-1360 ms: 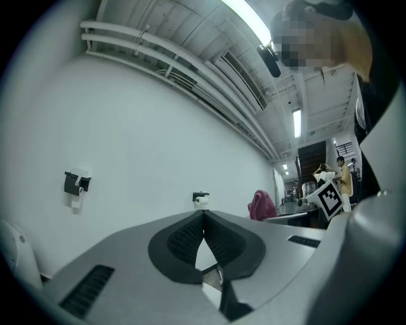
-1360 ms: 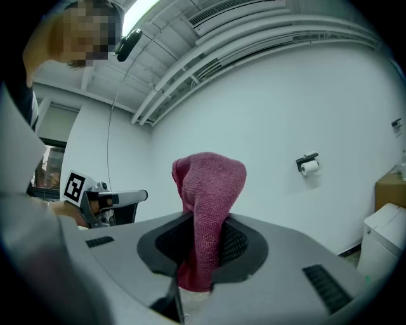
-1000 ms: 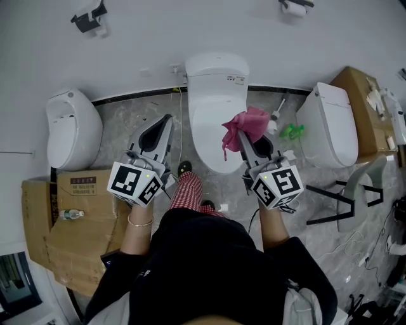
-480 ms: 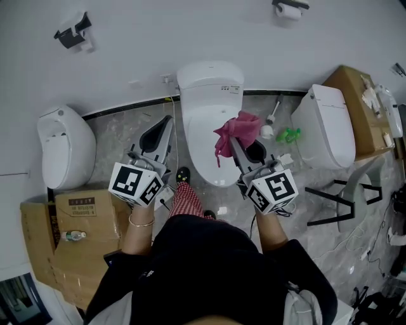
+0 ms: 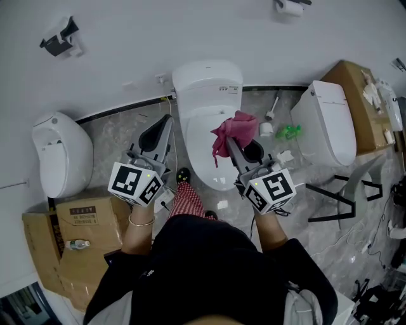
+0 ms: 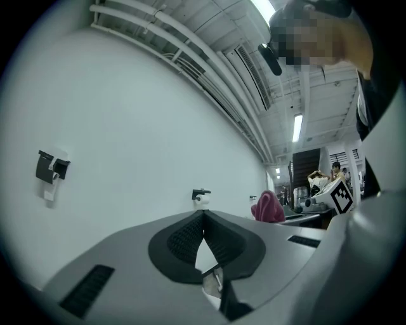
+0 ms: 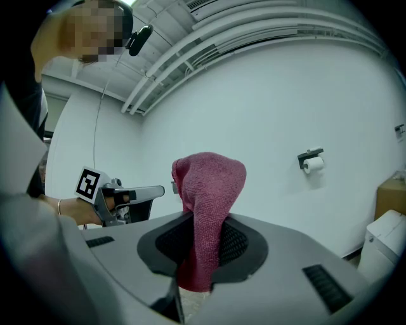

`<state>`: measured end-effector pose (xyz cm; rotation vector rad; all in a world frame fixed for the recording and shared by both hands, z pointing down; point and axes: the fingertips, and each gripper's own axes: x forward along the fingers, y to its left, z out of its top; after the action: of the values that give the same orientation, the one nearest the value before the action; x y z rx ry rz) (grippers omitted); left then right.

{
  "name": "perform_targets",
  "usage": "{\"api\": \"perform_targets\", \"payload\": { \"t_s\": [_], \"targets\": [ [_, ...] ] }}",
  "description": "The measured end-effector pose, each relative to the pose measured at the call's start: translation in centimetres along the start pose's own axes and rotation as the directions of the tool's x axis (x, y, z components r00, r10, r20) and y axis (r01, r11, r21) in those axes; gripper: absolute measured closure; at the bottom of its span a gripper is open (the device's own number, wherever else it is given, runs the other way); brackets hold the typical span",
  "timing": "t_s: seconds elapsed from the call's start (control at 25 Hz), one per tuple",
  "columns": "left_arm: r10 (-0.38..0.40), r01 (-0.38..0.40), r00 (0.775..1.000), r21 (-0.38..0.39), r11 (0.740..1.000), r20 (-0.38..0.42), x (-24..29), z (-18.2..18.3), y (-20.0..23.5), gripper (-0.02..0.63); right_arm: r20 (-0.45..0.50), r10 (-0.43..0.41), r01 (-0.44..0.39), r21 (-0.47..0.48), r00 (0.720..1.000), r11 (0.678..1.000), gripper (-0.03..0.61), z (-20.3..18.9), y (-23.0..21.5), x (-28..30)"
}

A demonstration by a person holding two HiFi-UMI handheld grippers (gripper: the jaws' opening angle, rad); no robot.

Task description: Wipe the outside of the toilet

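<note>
A white toilet (image 5: pixel 202 95) with its lid down stands against the wall, straight ahead in the head view. My right gripper (image 5: pixel 229 141) hangs over the lid's right side, shut on a pink cloth (image 5: pixel 232 131) that droops from its jaws. In the right gripper view the pink cloth (image 7: pixel 209 197) stands up between the closed jaws. My left gripper (image 5: pixel 167 122) is held left of the toilet, over the floor, its jaws shut with nothing in them. In the left gripper view the left gripper (image 6: pixel 203 214) points at the white wall.
A second toilet (image 5: pixel 60 155) stands at the left and a third (image 5: pixel 327 124) at the right. Cardboard boxes (image 5: pixel 70 238) lie at lower left. A toilet brush (image 5: pixel 271 111), a green item (image 5: pixel 290 132), and a black-legged stand (image 5: pixel 346 197) sit on the right. A paper roll holder (image 5: pixel 292 6) hangs on the wall.
The view has shifted, so the toilet sits a little left and lower. My right gripper with the cloth has moved left over the lid. The left gripper has hardly moved.
</note>
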<state>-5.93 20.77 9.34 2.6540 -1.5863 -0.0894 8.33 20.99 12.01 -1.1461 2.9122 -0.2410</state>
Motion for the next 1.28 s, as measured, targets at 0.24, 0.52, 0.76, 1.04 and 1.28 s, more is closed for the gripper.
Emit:
{"api": "perform_targets", "payload": {
  "t_s": [0.24, 0.52, 0.76, 1.04, 1.28],
  "targets": [
    [-0.010, 0.010, 1.000, -0.012, 1.000, -0.019, 2.0, -0.6, 1.6, 0.609, -0.020, -0.018, 0.018, 0.002, 1.000, 1.000, 0.491, -0.3, -1.4, 2.0],
    [-0.012, 0.011, 1.000, -0.039, 0.999, -0.023, 3.5, -1.1, 4.1, 0.609, -0.033, -0.027, 0.027, 0.011, 0.999, 1.000, 0.491, -0.6, -2.2, 4.9],
    [-0.022, 0.021, 0.999, -0.044, 0.999, -0.033, 4.9, -1.3, 6.6, 0.609, -0.032, -0.042, 0.042, 0.007, 0.999, 0.999, 0.491, -0.3, -2.6, 7.8],
    [-0.067, 0.065, 0.997, -0.065, 0.996, -0.027, 7.5, -1.4, 8.9, 0.609, -0.032, -0.077, 0.077, -0.007, 0.997, 0.997, 0.491, 0.4, -3.6, 10.2],
    [-0.105, 0.103, 0.994, -0.073, 0.992, -0.022, 9.7, -1.2, 10.9, 0.609, -0.028, -0.128, 0.128, -0.017, 0.991, 0.992, 0.491, 0.9, -4.8, 12.2]
  ]
}}
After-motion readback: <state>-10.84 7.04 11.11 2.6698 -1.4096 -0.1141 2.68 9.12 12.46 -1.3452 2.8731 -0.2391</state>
